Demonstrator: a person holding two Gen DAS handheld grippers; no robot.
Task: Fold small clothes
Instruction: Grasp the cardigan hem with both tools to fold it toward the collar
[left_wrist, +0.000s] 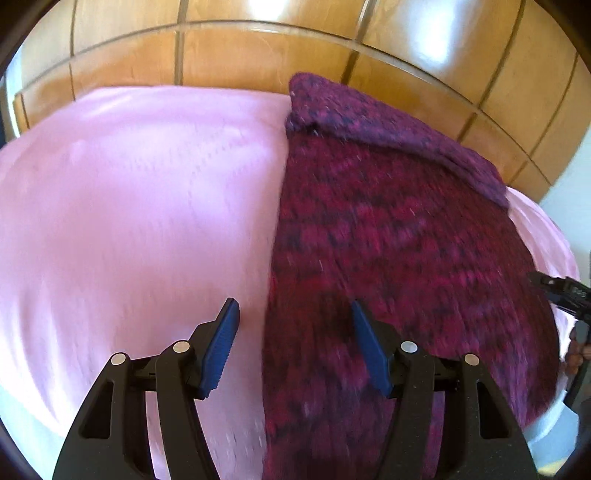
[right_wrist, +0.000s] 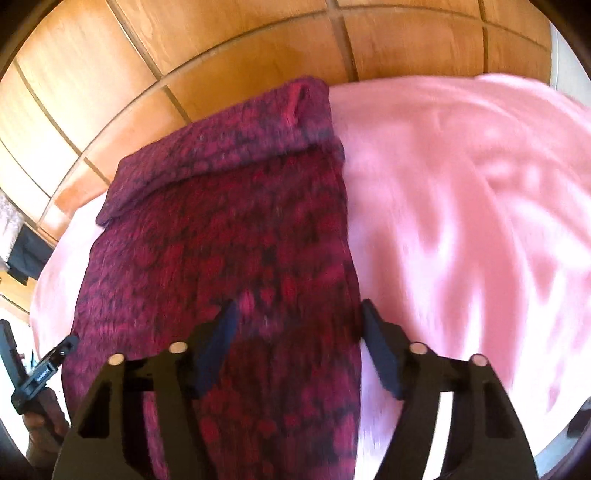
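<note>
A dark red and purple knitted garment (left_wrist: 399, 236) lies flat on a pink bedspread (left_wrist: 140, 206), with its far end folded over into a thick band (left_wrist: 388, 125). My left gripper (left_wrist: 293, 314) is open and empty, hovering over the garment's left edge, one finger above the pink cover and one above the knit. In the right wrist view the garment (right_wrist: 229, 236) fills the middle and left. My right gripper (right_wrist: 299, 314) is open and empty above the garment's right edge. Each gripper shows at the other view's edge (left_wrist: 561, 295) (right_wrist: 40, 373).
The pink bedspread (right_wrist: 461, 221) covers the bed around the garment. A glossy wooden panelled headboard or wall (left_wrist: 258, 55) stands behind the bed. Dark furniture (right_wrist: 26, 254) shows at the far left of the right wrist view.
</note>
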